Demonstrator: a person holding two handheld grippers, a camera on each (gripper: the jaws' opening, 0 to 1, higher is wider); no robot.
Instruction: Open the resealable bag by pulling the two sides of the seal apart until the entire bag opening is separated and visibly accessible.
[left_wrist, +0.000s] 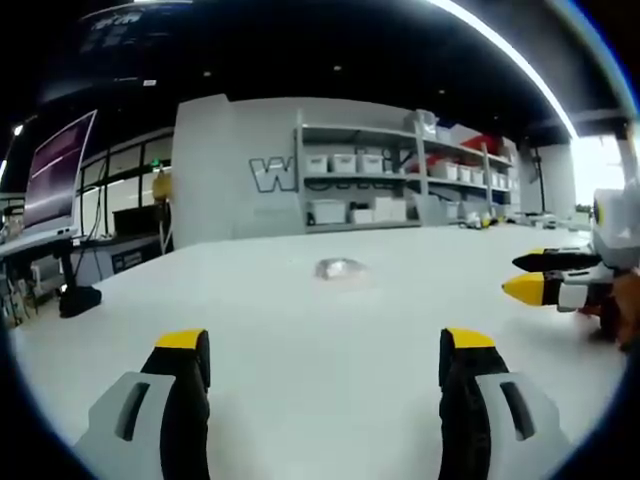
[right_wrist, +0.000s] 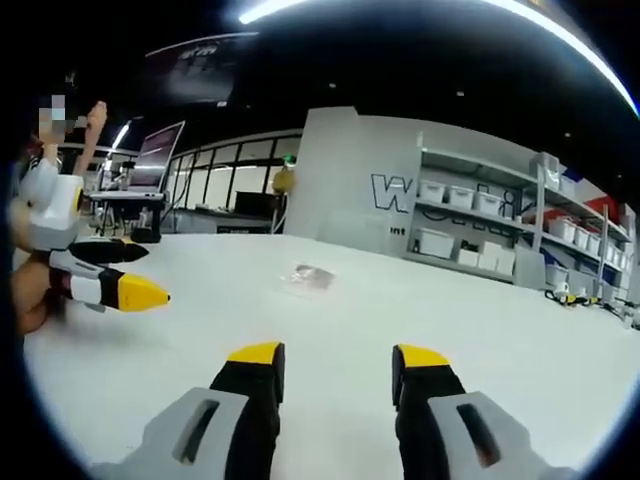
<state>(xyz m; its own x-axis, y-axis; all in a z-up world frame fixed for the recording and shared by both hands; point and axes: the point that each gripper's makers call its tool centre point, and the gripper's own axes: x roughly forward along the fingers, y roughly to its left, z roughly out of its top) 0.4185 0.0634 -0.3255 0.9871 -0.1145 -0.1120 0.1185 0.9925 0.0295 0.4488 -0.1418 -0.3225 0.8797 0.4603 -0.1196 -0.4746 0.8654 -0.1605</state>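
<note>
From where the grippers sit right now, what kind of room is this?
Likely a lab or workshop space. A large white table holds a small clear resealable bag; behind it stand metal shelves with white storage bins, a monitor on a stand, and a wall with large lettering.

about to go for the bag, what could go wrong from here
The bag is clear, small and flat on the white table, so a claw could miss its seal or push it sliding. Both the left claw and right claw are open and well short of it, so nothing pins it.
</note>
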